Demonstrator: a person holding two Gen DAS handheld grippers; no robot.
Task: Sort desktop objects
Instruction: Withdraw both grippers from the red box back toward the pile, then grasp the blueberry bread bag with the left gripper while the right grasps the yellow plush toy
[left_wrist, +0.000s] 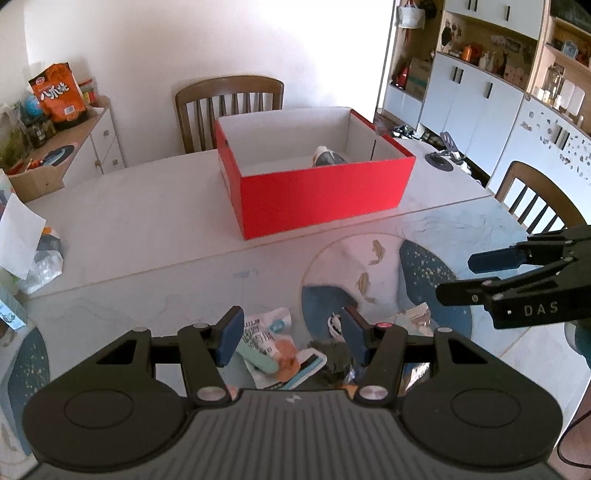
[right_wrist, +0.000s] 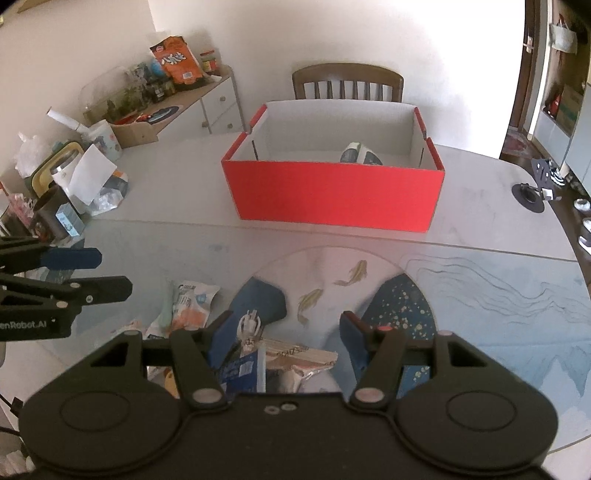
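Note:
A red box (left_wrist: 321, 199) (right_wrist: 332, 199) with a white inside stands on the table (left_wrist: 140, 221), holding one dark-and-white packet (left_wrist: 328, 157) (right_wrist: 360, 153). My left gripper (left_wrist: 291, 338) hangs open above a white snack packet with orange and teal print (left_wrist: 271, 341) (right_wrist: 192, 306); its pads do not touch the packet. My right gripper (right_wrist: 286, 339) is open too, over a blue and beige packet (right_wrist: 291, 360) (left_wrist: 415, 314) and beside a small white figure (right_wrist: 250, 323). Each gripper appears in the other's view, the right gripper (left_wrist: 456, 277) at the right edge and the left gripper (right_wrist: 114, 273) at the left edge.
A fish-patterned mat (left_wrist: 424, 273) (right_wrist: 480, 295) covers the near table. Bags, cups and paper (right_wrist: 74, 184) crowd the table's left end. A phone stand (right_wrist: 532, 195) sits far right. Wooden chairs (left_wrist: 229, 107) (left_wrist: 535, 199) stand behind and to the right, and a sideboard (right_wrist: 207, 99) holds an orange bag.

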